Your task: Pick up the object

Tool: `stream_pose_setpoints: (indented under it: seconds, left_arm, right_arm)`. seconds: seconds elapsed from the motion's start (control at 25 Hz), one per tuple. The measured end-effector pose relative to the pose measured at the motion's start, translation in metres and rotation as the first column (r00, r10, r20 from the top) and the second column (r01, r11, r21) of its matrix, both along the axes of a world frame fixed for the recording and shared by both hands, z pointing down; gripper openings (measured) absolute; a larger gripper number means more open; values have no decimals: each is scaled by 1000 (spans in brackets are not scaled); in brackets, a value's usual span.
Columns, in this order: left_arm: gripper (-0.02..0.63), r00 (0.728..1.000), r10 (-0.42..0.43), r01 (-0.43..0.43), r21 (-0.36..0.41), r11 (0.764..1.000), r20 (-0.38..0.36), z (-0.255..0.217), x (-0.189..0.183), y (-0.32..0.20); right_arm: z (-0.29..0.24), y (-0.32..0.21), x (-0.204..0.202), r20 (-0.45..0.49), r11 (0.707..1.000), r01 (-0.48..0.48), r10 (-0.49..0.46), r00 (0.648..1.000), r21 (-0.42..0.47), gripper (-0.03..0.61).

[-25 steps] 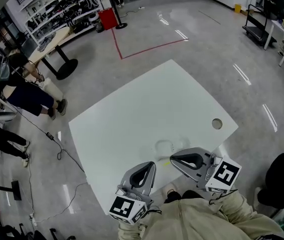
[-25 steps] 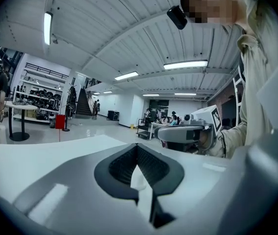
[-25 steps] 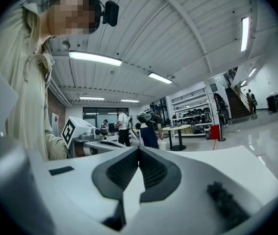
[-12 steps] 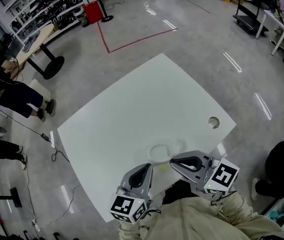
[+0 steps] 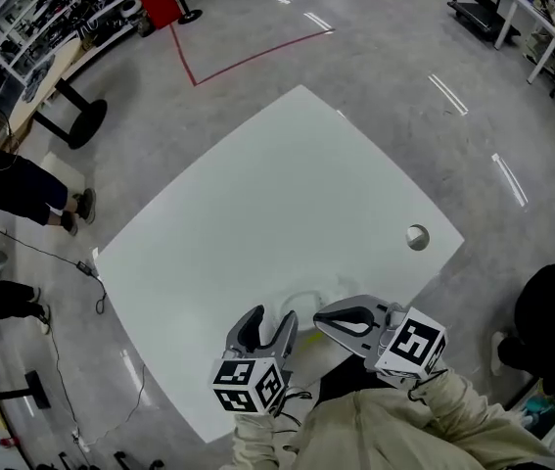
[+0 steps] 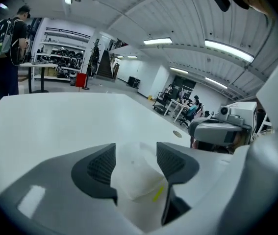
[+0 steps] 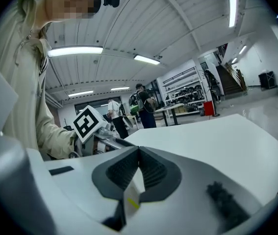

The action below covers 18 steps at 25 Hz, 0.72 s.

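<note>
The object (image 5: 304, 300) lies on the white table (image 5: 257, 184) by its near edge. The head view gives only a faint rounded outline, so I cannot tell its long axis or which way it points. The left gripper view gives it body: a whitish lump in the gap of my left gripper (image 6: 136, 155), whose jaws have just been opening and stand apart, pads off it. My right gripper (image 7: 139, 150) is closed tip to tip, holding nothing.

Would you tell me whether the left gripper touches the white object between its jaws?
Cannot tell. The left gripper's jaws have just been opening, the white object between them; the left gripper view shows neither contact nor gap plainly.
</note>
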<state>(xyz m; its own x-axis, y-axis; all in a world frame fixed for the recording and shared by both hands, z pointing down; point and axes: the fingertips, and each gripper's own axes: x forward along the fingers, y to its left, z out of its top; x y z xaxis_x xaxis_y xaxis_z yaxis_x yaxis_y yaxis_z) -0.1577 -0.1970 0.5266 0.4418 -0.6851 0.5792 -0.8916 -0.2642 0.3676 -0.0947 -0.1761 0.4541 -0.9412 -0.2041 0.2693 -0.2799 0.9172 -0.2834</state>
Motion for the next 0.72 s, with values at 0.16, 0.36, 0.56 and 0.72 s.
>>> stream_pose_setpoints:
  seconds: [0.16,0.36,0.56,0.72]
  left_arm:
    - [305,1000,-4,5,-84,996,11,23,9,-9]
    - [368,999,-32,26,-179,983,-32,41,16,-10]
    - [403,988,-94,58,-276,959,-119,52,24,-11]
    - [338,991,-109,81,-292,953,-81,51,23,-9]
  right_arm:
    - [14,-8,-1,2,999,3,-3,1000,-36,3]
    - [21,-15,2,2,998,-2,2,1000,-68,3]
    - [26,-22,6,9,996,3,-3,1000,-89,3]
    - [26,-22,3,9,996,15,-14,1000,-91,3]
